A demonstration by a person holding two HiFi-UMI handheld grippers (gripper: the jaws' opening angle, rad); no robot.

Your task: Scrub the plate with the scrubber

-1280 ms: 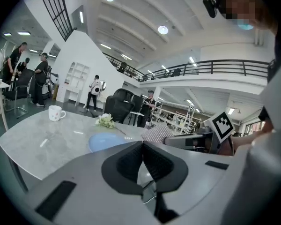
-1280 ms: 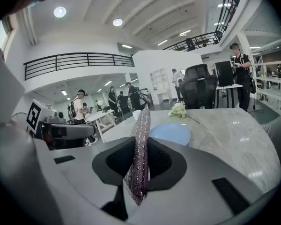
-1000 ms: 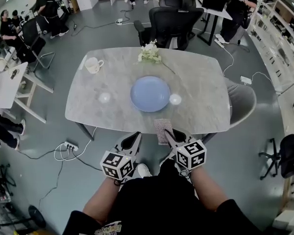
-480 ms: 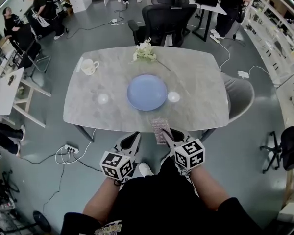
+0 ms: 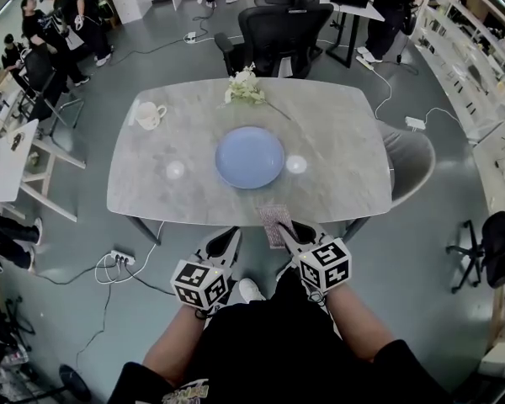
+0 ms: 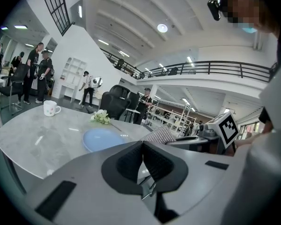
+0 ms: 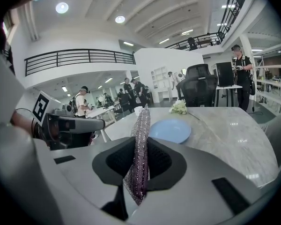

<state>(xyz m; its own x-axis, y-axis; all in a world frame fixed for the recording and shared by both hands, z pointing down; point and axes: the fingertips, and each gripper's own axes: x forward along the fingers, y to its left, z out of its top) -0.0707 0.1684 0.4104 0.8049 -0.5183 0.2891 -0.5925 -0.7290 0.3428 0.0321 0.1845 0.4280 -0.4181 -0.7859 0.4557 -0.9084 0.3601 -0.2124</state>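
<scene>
Head view, read from the left: a white mug (image 5: pixel 148 114) stands on the marble worktop (image 5: pixel 345 175) at about ten o'clock from the plate (image 5: pixel 250 157). The left gripper (image 5: pixel 230 236) hangs just off the worktop's near edge at about seven o'clock, touching nothing. The left gripper view shows its fingers (image 6: pixel 129 161) pressed together with nothing between them. The blue plate lies flat at the middle of the worktop, with a sprig of white flowers (image 5: pixel 242 87) at its twelve o'clock. At six o'clock from the plate, over the near edge and apart from it, is the scrubber (image 5: pixel 275 223). It is carried by the right gripper (image 5: pixel 291 232), whose fingers (image 7: pixel 117 161) are clamped on the glittery mesh pad, which stands upright between them in the right gripper view. By my reading, only taking up the scrubber is done and no scrubbing has begun. The pad has yet to be brought to the plate and rubbed across its face, perhaps with the empty left gripper steadying the rim.
</scene>
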